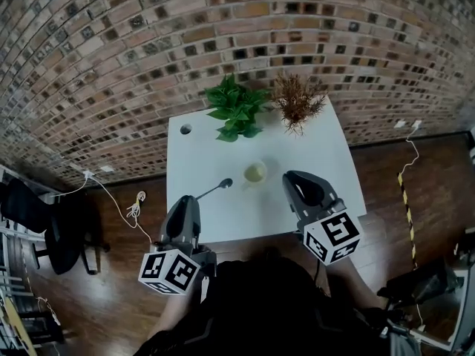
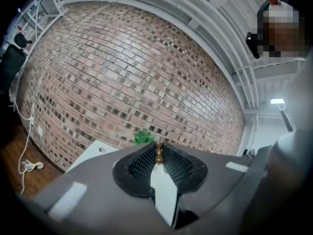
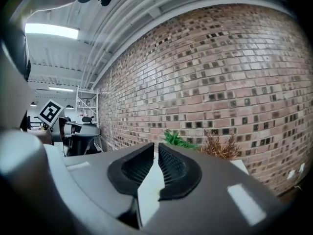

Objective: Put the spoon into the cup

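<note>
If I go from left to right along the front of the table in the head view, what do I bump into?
left gripper → spoon → cup → right gripper

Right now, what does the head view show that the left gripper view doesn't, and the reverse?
Only the head view shows the cup, the dried plant, the right claw, and the spoon reaching from the left claw toward the cup. Only the left gripper view shows that claw's pads pressed on the spoon's brown beaded handle, plus white ceiling beams. Both show the white table, the green plant and the brick wall.
</note>
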The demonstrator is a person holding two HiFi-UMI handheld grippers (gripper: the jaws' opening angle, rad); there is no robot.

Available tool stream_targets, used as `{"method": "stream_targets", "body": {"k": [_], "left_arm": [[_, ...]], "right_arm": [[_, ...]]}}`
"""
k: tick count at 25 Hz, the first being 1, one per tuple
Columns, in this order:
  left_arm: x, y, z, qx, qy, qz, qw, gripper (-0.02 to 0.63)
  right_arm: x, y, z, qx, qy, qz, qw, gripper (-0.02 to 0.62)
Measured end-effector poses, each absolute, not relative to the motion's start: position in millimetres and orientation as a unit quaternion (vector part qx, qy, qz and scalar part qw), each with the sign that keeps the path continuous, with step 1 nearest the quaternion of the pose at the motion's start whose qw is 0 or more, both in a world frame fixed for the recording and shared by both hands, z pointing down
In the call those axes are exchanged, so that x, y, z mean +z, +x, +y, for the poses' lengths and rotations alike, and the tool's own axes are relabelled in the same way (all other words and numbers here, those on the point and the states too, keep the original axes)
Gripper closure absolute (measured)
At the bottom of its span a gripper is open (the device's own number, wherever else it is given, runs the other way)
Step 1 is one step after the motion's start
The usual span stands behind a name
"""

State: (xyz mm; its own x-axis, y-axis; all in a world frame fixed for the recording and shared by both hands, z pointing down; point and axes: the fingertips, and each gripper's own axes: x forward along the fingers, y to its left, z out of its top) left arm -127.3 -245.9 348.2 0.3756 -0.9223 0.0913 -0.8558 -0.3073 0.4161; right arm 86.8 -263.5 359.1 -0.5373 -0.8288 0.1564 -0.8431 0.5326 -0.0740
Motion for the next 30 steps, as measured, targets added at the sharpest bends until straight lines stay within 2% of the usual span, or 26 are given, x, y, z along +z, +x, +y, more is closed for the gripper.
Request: {"method": "stream_targets", "body": {"k": [6,30], "left_arm": [[338,-107,-265,-0.085,0.809,-0.546,0.202,0.568],[370,-134,-349,-0.08,0.848,-0.462,0.246,0.568]], "right_arm": [[360,96,-285,0.078,0.474,-0.876,0.048,0.56],[371,61,-341,0.077,0.535,-0.837,0.091,0.56]]}}
